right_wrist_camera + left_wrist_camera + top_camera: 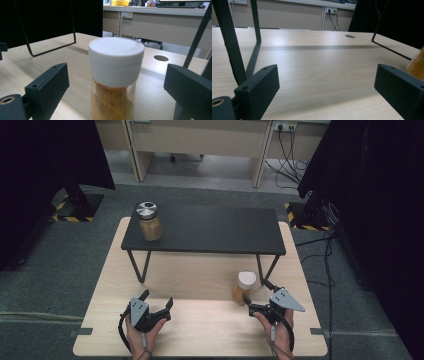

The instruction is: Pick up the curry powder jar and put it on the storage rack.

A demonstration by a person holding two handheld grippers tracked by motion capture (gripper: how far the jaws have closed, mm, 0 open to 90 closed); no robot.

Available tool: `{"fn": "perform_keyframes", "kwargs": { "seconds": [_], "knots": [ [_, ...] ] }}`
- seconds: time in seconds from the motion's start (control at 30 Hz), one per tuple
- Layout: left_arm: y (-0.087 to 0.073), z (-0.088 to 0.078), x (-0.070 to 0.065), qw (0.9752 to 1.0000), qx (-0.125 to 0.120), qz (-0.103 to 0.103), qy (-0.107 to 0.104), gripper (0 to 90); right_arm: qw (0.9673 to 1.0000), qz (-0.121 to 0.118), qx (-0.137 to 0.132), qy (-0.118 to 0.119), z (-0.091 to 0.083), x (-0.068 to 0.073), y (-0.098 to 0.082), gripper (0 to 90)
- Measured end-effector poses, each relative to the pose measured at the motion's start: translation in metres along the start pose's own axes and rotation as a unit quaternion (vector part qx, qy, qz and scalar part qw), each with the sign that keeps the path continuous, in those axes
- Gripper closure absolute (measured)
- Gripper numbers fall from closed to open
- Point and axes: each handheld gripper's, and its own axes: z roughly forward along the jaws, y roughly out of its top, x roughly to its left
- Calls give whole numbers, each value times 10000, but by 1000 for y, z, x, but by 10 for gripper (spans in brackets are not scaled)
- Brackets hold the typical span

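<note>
A glass jar with a white lid (244, 287) and orange-brown contents stands on the light wooden table (200, 325), near the right leg of a low black shelf (210, 230). My right gripper (255, 291) is open right beside it. In the right gripper view the white-lidded jar (116, 57) stands upright between the spread jaws of that gripper (116, 75), and the pads are clear of it. A second jar with a silver lid (149, 221) stands on the shelf's left end. My left gripper (157, 298) is held open over the table's front left with nothing in it (327, 75).
The shelf's thin black legs (140, 266) stand on the table behind both grippers. In the left gripper view one shelf leg (235, 50) rises close at the left and the white-lidded jar's edge (417, 65) shows at far right. Dark curtains hang at both sides.
</note>
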Motion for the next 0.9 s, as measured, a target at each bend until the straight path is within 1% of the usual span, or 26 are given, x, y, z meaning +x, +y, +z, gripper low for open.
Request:
{"fn": "perform_keyframes", "kwargs": {
  "seconds": [0.07, 0.13, 0.4, 0.7, 0.73, 0.77, 0.8, 0.9],
  "knots": [
    [0, 0, 0, 10000, -6, -5, -20, 51, 10000, -18, 4, 19, 4, -1, 2, 62],
    [0, 0, -1, 10000, -7, 39, -17, 51, 10000, -16, -9, 34, 8, -1, 3, 63],
    [0, 0, -1, 10000, 5, 42, -25, 51, 9999, -54, -29, 126, 21, -3, 5, 106],
    [0, 0, 0, 10000, -4, 40, -31, 51, 9998, -36, -59, 185, 31, -7, 4, 204],
    [0, 0, 0, 10000, -4, 40, -31, 51, 9998, -36, -59, 185, 31, -7, 4, 204],
    [0, 0, 0, 10000, -3, 39, -33, 51, 9998, -51, -48, 209, 33, -8, 4, 233],
    [0, 0, 0, 10000, -5, 40, -33, 51, 9997, -43, -55, 218, 33, -9, 4, 240],
    [0, 0, 0, 10000, -7, 47, -29, 51, 9998, -21, -81, 191, 34, -9, 2, 274]
  ]
}}
